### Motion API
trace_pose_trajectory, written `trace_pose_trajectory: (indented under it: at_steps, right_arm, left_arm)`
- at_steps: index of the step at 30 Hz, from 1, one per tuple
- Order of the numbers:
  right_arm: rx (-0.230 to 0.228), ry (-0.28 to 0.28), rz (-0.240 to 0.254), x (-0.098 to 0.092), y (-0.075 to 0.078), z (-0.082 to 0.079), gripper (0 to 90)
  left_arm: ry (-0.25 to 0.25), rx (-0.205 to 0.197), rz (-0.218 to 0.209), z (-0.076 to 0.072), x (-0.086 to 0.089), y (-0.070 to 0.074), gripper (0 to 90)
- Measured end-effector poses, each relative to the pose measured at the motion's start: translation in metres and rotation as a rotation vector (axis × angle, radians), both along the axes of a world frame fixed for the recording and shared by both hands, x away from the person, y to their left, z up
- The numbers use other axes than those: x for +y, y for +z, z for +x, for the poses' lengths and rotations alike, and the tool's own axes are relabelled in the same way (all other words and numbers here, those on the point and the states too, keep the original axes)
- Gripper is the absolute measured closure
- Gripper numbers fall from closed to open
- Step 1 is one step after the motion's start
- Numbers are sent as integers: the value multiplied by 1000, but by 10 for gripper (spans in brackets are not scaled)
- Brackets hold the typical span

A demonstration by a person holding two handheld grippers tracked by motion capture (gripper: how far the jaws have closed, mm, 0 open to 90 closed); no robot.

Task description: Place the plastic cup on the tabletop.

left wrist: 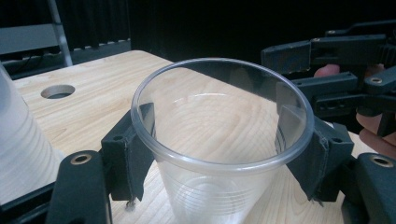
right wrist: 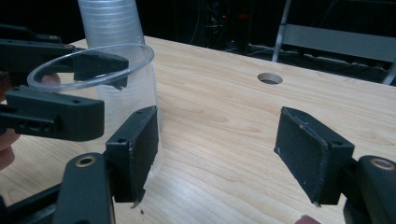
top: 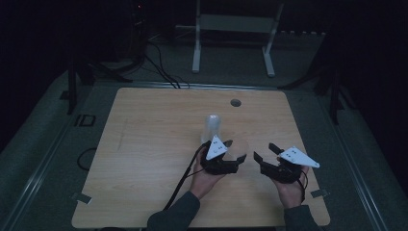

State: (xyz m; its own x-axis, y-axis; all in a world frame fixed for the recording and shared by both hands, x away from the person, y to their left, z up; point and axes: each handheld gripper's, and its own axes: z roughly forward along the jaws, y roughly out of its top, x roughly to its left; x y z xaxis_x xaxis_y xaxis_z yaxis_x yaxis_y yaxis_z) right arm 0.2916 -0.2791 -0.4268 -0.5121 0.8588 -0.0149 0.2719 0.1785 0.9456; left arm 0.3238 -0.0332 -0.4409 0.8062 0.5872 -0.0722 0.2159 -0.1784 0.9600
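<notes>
In the middle of the left gripper view, our left tongs [left wrist: 219, 149] are clamped on a clear plastic cup [left wrist: 219, 140] just below its rim, above the worktop [left wrist: 93, 107]. A stack of cups [top: 212, 126] stands just behind. Our right tongs [right wrist: 224, 149] stand apart, holding nothing.

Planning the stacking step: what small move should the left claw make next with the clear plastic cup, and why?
Probably carry the clear plastic cup away from the tall stack of clear cups and set it on bare wooden table: the left claw grips it below the rim; the right claw stands open beside it.
</notes>
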Motion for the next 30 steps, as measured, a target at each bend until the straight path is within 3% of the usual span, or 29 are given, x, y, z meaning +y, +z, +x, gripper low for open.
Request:
trace_pose_trajectory:
  at_steps: [30]
  right_arm:
    - [-1, -2, 2, -1, 0, -1, 299]
  left_arm:
    - [-5, 11, 14, 0, -3, -11, 293]
